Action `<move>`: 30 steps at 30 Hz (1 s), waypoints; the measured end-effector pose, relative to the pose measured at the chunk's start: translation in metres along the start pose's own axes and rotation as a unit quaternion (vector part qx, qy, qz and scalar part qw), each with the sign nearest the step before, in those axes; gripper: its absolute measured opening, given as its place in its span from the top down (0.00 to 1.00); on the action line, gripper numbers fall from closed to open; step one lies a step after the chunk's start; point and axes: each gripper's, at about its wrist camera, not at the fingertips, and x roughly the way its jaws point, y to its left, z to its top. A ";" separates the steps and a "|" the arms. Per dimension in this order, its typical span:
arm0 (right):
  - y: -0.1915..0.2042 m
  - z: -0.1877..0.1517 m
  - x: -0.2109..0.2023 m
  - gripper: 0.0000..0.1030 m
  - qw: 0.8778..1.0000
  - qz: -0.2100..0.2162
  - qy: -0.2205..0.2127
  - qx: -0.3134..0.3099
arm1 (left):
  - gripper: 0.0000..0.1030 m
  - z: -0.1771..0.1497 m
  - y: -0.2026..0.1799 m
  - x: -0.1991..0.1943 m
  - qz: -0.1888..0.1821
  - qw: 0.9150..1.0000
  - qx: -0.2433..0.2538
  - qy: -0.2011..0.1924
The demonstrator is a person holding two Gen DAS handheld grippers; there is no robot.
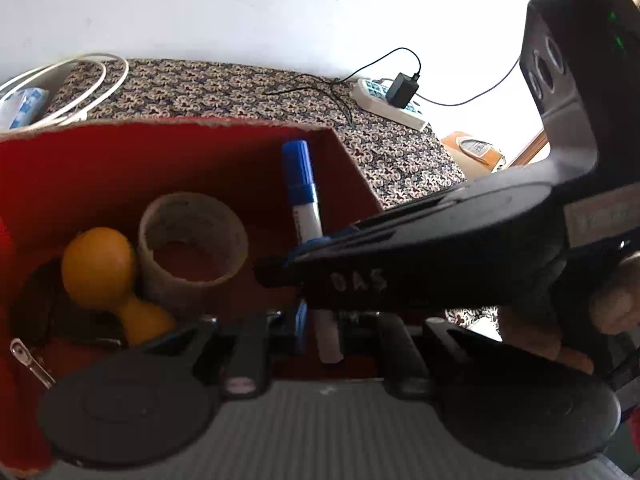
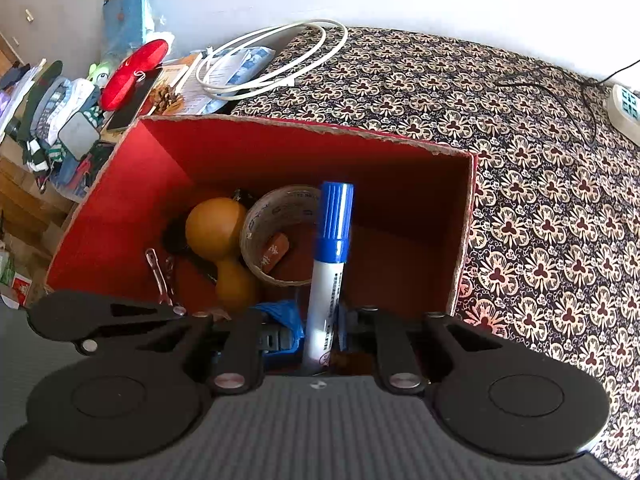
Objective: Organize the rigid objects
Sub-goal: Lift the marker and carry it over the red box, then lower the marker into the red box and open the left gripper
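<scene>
Patterned cloth (image 2: 540, 184) under red box (image 2: 280, 148)

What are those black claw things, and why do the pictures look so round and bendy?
They are two pinching tools, one in each of a person's hands. Each has a small wide-eyed camera that looks along its fingers, and that lens bends the picture. One picture comes from the left gripper, the other from the right gripper. Both look down into a red box standing on a patterned cloth. In the box lie an orange gourd and a tape roll. The right gripper is closed on a blue-capped marker, holding it over the box. The left gripper is closed too and seems to pinch the marker's white end.
</scene>
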 end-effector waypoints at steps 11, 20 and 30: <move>-0.007 -0.005 -0.007 0.95 0.998 0.005 -0.029 0.047 | 0.90 -0.001 0.002 0.003 0.016 1.000 -0.005 0.006; -0.029 -0.018 -0.019 0.94 0.991 0.042 -0.064 0.111 | 0.89 -0.001 0.003 -0.001 0.029 0.999 -0.016 0.004; -0.047 -0.037 -0.037 0.94 0.977 0.086 -0.104 0.166 | 0.67 0.001 -0.028 -0.022 0.122 0.992 0.021 -0.020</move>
